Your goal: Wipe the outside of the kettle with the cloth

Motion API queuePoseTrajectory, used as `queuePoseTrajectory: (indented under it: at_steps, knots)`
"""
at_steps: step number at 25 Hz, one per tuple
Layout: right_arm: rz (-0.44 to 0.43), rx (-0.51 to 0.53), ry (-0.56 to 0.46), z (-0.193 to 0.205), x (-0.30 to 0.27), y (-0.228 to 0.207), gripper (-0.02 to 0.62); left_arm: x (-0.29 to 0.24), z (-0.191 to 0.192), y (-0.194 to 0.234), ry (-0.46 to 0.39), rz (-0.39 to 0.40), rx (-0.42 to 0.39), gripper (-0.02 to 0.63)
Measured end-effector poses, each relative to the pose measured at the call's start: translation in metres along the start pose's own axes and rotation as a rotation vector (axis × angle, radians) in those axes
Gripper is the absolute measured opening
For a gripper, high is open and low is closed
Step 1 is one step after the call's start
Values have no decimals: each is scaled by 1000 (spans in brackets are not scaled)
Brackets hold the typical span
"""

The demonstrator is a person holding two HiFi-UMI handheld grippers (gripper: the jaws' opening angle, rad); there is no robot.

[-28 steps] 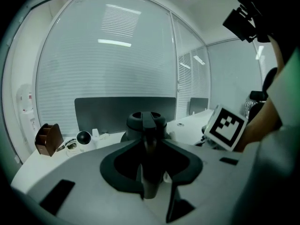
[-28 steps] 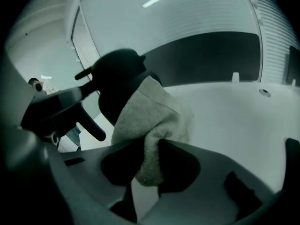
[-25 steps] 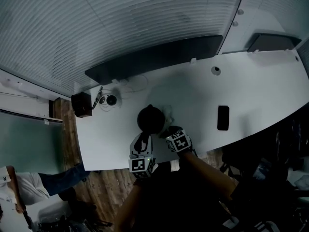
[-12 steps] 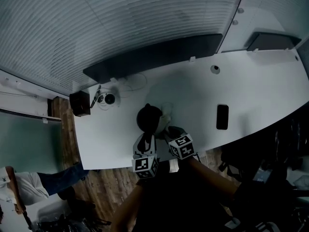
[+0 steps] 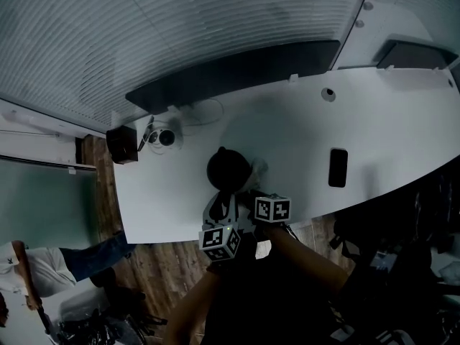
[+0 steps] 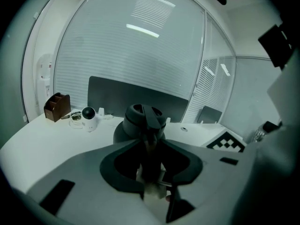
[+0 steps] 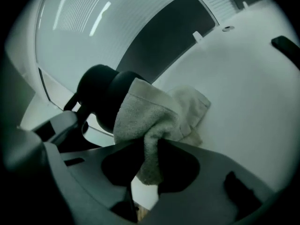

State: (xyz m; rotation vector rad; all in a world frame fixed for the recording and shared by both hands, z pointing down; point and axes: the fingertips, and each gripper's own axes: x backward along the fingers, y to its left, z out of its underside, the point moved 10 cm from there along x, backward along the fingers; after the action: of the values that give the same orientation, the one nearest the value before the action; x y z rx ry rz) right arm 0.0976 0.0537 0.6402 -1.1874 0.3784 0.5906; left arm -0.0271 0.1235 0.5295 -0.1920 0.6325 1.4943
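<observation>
Kettle: the dark kettle (image 5: 228, 169) (image 6: 140, 118) is stood near the front edge of the white desk (image 5: 374, 128), unmoved since a second ago.
Left tool: the left tool (image 5: 226, 205) (image 6: 151, 146) is kept closed on the kettle's handle, as before.
Right tool: the right tool (image 5: 249, 195) (image 7: 151, 159) is clamped on the cloth (image 7: 154, 118); its marker cube is now turned slightly.
Cloth: it is bunched between the jaws and laid against the kettle's right side, the rest trailed onto the desk.

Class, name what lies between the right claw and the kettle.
The cloth, pinched in the right claw, lies against the kettle; the right gripper view shows it.
</observation>
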Motion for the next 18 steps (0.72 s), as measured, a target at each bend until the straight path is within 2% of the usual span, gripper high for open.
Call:
queuePoseTrajectory:
  at_steps: [3, 6, 8, 11, 13, 15, 18]
  knots:
    - [-79, -91, -39, 0, 11, 15, 91, -1, 0, 1, -1, 0, 1, 126]
    - [-107, -124, -51, 0, 17, 24, 90, 0, 1, 2, -6, -2, 1, 126]
    - [-98, -126, -58, 0, 14, 21, 90, 0, 0, 2, -13, 3, -7, 126]
    - [-36, -125, -51, 3, 0, 2, 89, -2, 0, 3, -24, 38, -37, 126]
    - [16, -72, -37, 5, -5, -10, 89, -1, 2, 5, -19, 73, -85, 130]
    - [49, 38, -13, 4, -7, -17, 89, 1, 3, 12, -12, 116, -149, 138]
    - [33, 164, -5, -4, 1, -18, 89, 3, 1, 25, 15, 177, -250, 137]
